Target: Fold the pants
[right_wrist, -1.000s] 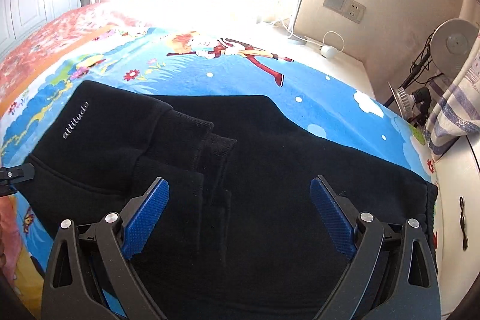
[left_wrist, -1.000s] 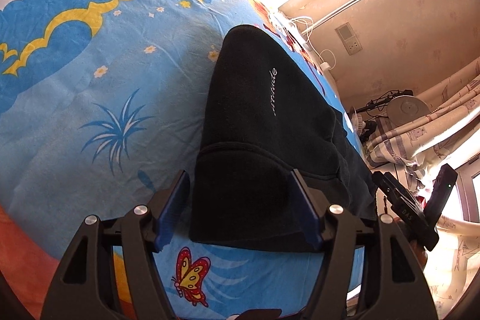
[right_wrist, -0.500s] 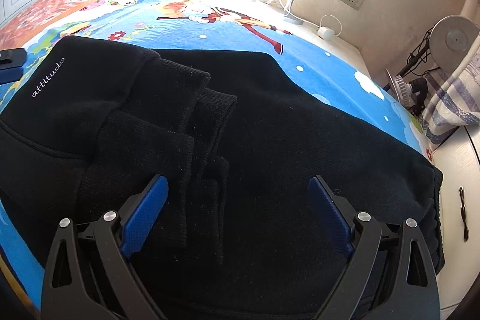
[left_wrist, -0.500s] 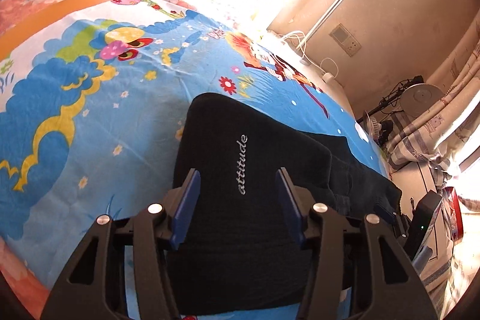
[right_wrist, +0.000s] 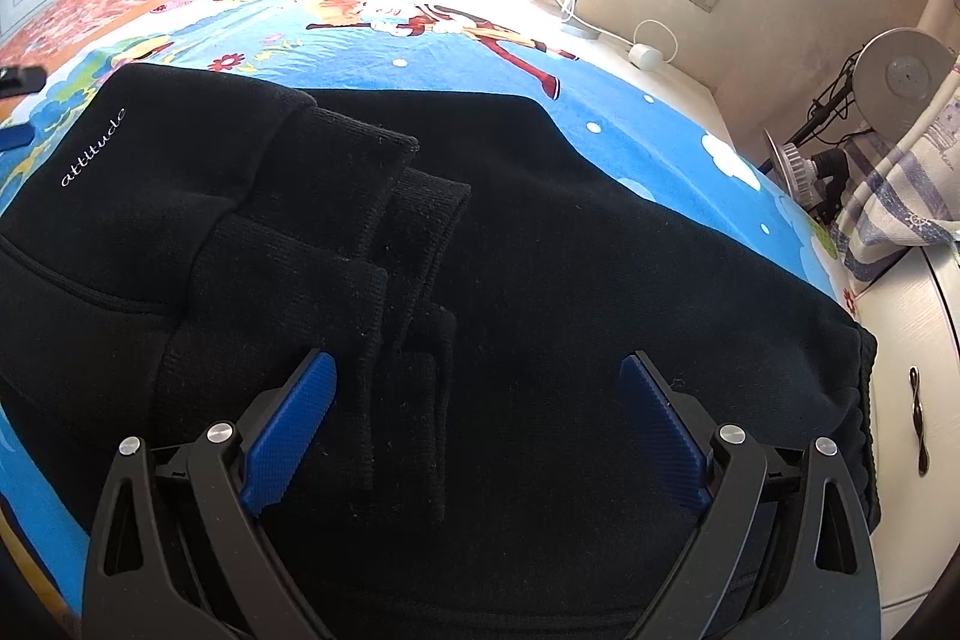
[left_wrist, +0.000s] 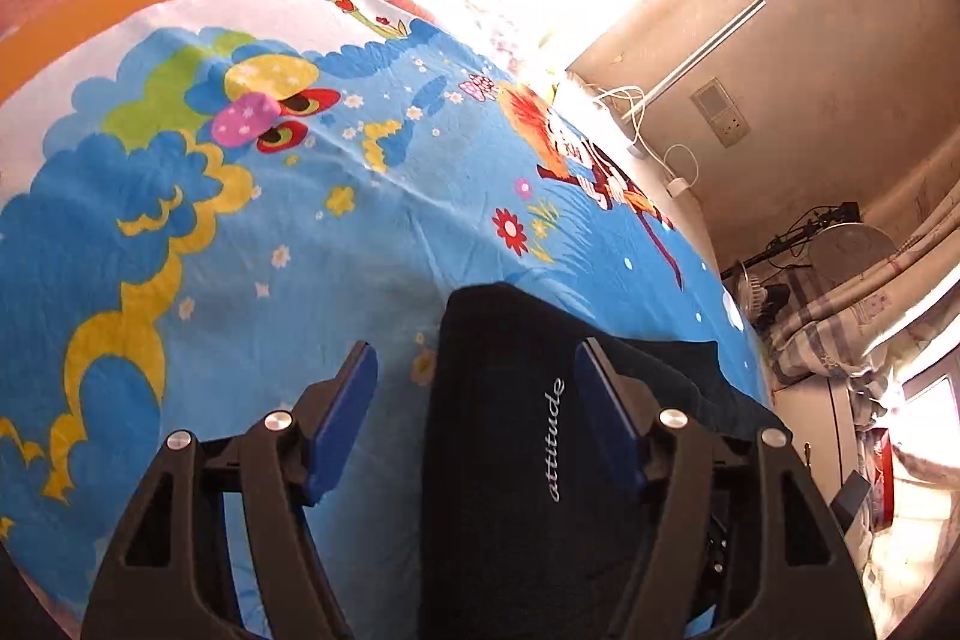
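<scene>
- Left hand-held gripper (left_wrist: pixel 477 376) angled down over the bed (left_wrist: pixel 252 232), jaws apart, blue pads (left_wrist: pixel 342 418) clear of cloth – nothing gripped.
- Its right pad sits over the folded end of the black pants (left_wrist: pixel 498 460), beside the white "attitude" lettering (left_wrist: pixel 557 439); its left pad hangs over bare cartoon-print sheet.
- Left jaws have just been opening again after a narrower moment half a second back; the pants lie under them, no pinch visible.
- Right hand-held gripper (right_wrist: pixel 480 382) pitched steeply down over the middle of the pants (right_wrist: pixel 570 250), jaws spread wide, empty – pads above the fabric, contact with cloth cannot be told.
- Pants lie on the bed folded: the leg ends with ribbed cuffs (right_wrist: pixel 384 196) are laid over the body, waistband end toward the bed edge near the white drawer unit (right_wrist: pixel 918 400).
- Left gripper's tip shows at the far-left edge of the right wrist view, just off the pants.
- Versus one second ago: left view has pulled back and lifted – more of the sheet and the wall socket (left_wrist: pixel 720 121) now shows, pants lower in frame.
- Right view sits closer to the fabric than before; the fold layout is unchanged.
</scene>
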{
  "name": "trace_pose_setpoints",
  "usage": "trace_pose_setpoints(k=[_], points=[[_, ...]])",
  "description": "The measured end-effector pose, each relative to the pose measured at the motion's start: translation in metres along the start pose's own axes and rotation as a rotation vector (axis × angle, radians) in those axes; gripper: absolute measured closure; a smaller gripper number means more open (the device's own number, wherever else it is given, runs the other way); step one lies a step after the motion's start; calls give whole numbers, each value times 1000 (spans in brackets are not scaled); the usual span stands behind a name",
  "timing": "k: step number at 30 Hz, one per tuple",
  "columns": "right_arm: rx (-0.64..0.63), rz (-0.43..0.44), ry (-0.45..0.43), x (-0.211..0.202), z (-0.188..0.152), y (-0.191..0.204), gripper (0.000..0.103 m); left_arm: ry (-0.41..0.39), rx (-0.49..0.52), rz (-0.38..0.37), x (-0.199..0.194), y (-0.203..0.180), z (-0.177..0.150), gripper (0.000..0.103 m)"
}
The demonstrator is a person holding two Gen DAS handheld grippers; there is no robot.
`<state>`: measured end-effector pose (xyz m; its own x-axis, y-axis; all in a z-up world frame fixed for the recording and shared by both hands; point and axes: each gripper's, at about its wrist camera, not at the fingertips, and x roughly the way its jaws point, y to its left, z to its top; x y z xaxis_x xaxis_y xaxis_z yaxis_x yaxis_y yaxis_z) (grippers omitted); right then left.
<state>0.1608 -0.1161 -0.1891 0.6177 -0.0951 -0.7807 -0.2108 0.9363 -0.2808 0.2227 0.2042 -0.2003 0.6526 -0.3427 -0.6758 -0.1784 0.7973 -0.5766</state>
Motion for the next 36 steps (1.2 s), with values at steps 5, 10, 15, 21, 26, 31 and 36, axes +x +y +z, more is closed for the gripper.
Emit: trace_pose_setpoints(k=[5,10,15,21,26,31,36], points=[[7,-17,0,-1,-1,2,10,40,-40,-97,-13,11,-72,36],[55,-25,21,-12,4,-10,12,19,-36,-124,-15,13,-113,39],[122,-67,-43,-30,19,-28,13,23,-30,-147,-16,9,-119,46],[88,-74,61,16,8,-24,12,15,-68,-149,-11,11,-119,44],[161,-54,59,2,6,-62,12,7,-27,-96,-22,-1,-112,64],[321,-4,108,-4,-20,-132,12,-17,56,-37,-46,-41,-100,68],[447,29,85,-26,-45,-198,11,-72,322,148,-68,-144,-91,69]])
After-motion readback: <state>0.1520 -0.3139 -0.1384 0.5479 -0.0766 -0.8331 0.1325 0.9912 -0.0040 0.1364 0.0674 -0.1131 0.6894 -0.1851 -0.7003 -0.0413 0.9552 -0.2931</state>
